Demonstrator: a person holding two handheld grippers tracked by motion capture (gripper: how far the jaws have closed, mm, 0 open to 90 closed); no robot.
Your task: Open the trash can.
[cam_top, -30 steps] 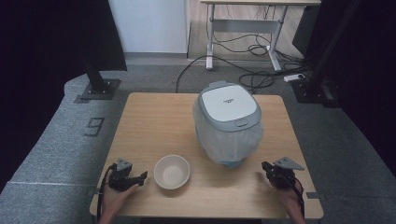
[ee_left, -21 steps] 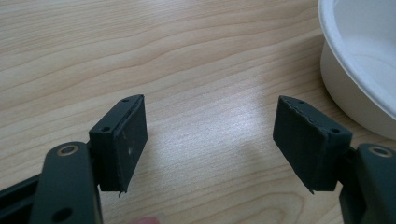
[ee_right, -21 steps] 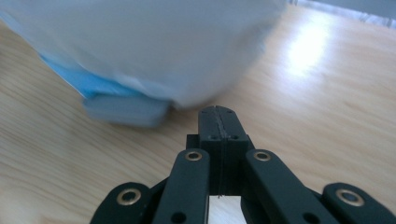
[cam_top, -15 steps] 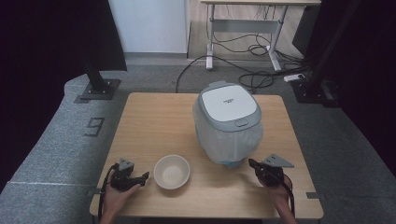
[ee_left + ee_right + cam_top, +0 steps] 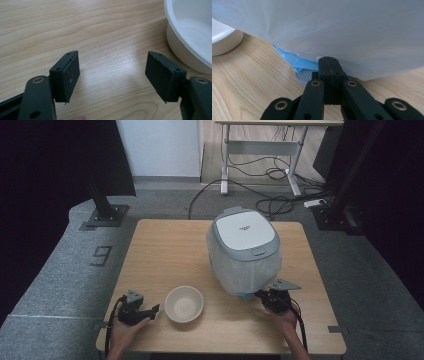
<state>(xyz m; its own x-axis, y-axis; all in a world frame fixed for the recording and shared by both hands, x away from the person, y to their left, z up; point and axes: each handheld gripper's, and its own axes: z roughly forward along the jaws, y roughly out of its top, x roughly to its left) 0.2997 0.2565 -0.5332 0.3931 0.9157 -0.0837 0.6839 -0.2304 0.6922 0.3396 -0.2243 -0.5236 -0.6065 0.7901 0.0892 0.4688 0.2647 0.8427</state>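
While a rice cooker [image 5: 244, 251] stands right of centre on the wooden table [image 5: 165, 250], wrapped below its grey-and-white lid [image 5: 243, 236] in a translucent plastic bag [image 5: 240, 270], the right gripper [image 5: 261, 295] sits at its near lower edge. In the right gripper view the jaws are pressed flat together with no gap, their tips right up against the bag [image 5: 337, 30] where it meets the tabletop. Whether any film is caught between them cannot be told. Just left of the tips a blue fold [image 5: 294, 60] and a pale ribbed foot [image 5: 304, 75] peek out from under the bag. A grey three-cornered plate [image 5: 285, 285] tops this gripper, and the person's right hand [image 5: 282, 317] grips it from the near edge, cable trailing back.

Left of the cooker, near the front edge, a white bowl [image 5: 184, 303] stands upright and empty, apart from the bag. In the right gripper view its rim [image 5: 223, 37] shows at far left.

Further left, the left gripper [image 5: 154, 310] lies low over the table in the left hand [image 5: 122, 332], pointing toward the bowl and just short of it. Its jaws are spread wide in the left gripper view, bare wood between the pads [image 5: 71, 75], with the bowl's side [image 5: 190, 32] at upper right.

Beyond the table lie grey floor mats [image 5: 75, 265], black stand bases [image 5: 105, 215], cables [image 5: 260, 175] and a desk frame [image 5: 260, 150].
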